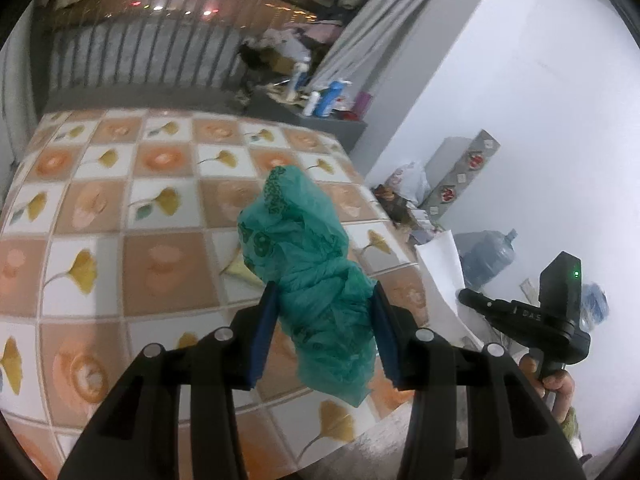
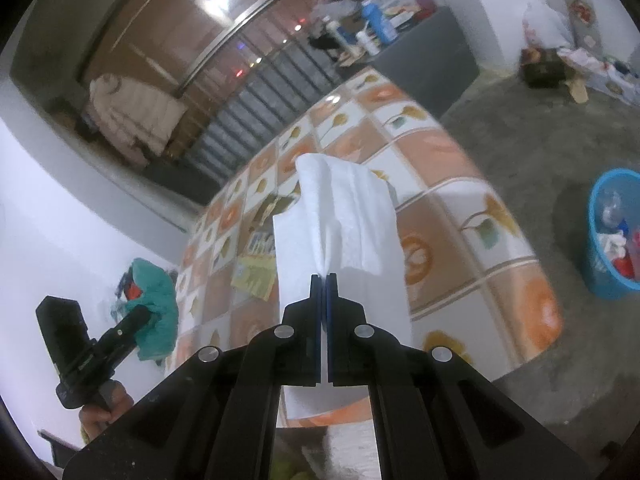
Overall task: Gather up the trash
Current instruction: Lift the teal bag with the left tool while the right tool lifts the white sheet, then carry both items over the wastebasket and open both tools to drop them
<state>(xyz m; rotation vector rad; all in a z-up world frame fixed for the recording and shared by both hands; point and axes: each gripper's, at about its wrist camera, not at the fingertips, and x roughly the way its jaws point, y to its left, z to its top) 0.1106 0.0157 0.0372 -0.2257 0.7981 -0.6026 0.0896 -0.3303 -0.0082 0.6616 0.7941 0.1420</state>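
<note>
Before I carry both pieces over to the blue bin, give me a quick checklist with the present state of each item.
1. Left gripper clamped on the green plastic bag: ok.
2. Right gripper pinching the white paper towel: ok, jaws nearly together.
3. Both pieces lifted off the tiled table: cannot tell.
4. Blue trash bin in sight on the floor: ok, already holding trash.
5. Table cleared: not ok, yellow packets lie there.

Left gripper and right gripper clamped.
</note>
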